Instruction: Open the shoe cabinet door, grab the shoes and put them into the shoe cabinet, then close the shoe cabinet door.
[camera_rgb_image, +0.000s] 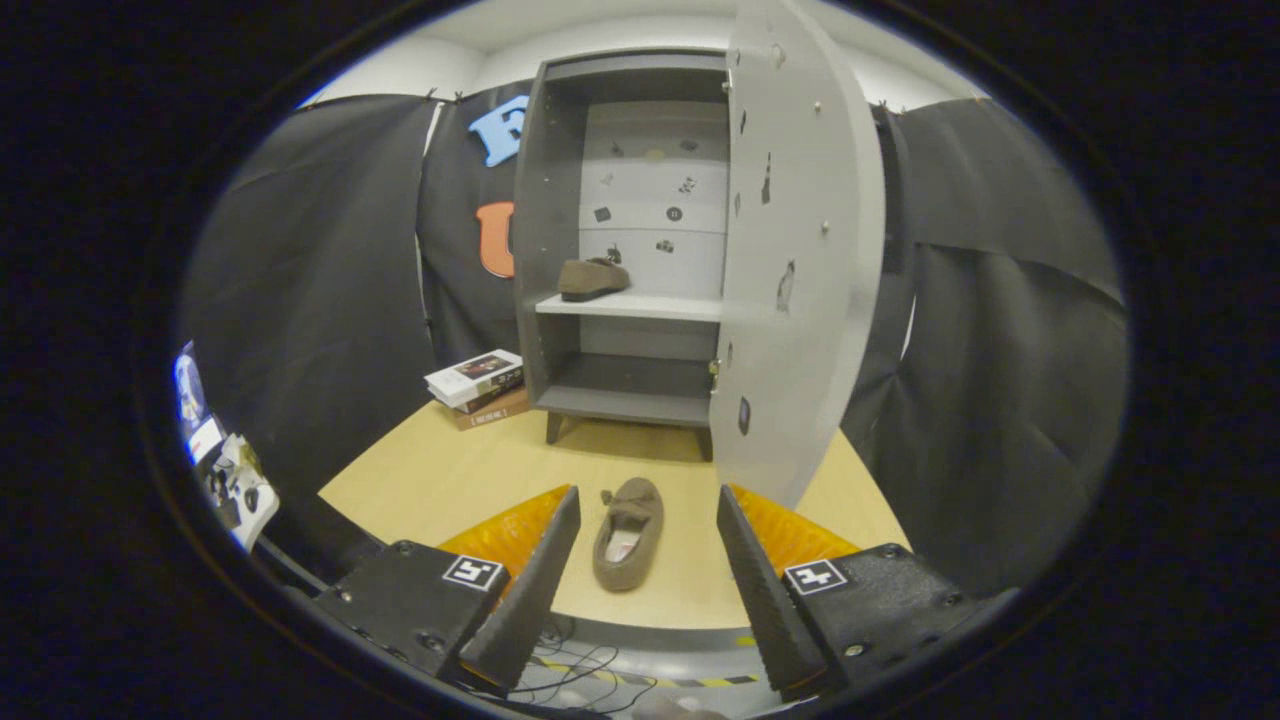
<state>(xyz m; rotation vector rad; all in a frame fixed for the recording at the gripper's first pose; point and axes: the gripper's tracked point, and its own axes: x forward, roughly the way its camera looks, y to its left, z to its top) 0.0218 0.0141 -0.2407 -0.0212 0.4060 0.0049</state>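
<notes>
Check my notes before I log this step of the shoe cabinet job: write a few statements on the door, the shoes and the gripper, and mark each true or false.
1. The shoe cabinet door stands open. True.
2. Both brown slippers are inside the cabinet. False: one slipper on the middle shelf, the other slipper on the table.
3. The gripper is shut on a slipper. False: its fingers are spread apart, with the slipper on the table lying between and just ahead of them, untouched.
4. A stack of books lies on the table beside the cabinet. True.
5. The cabinet's bottom shelf holds a slipper. False: it is bare.
</notes>
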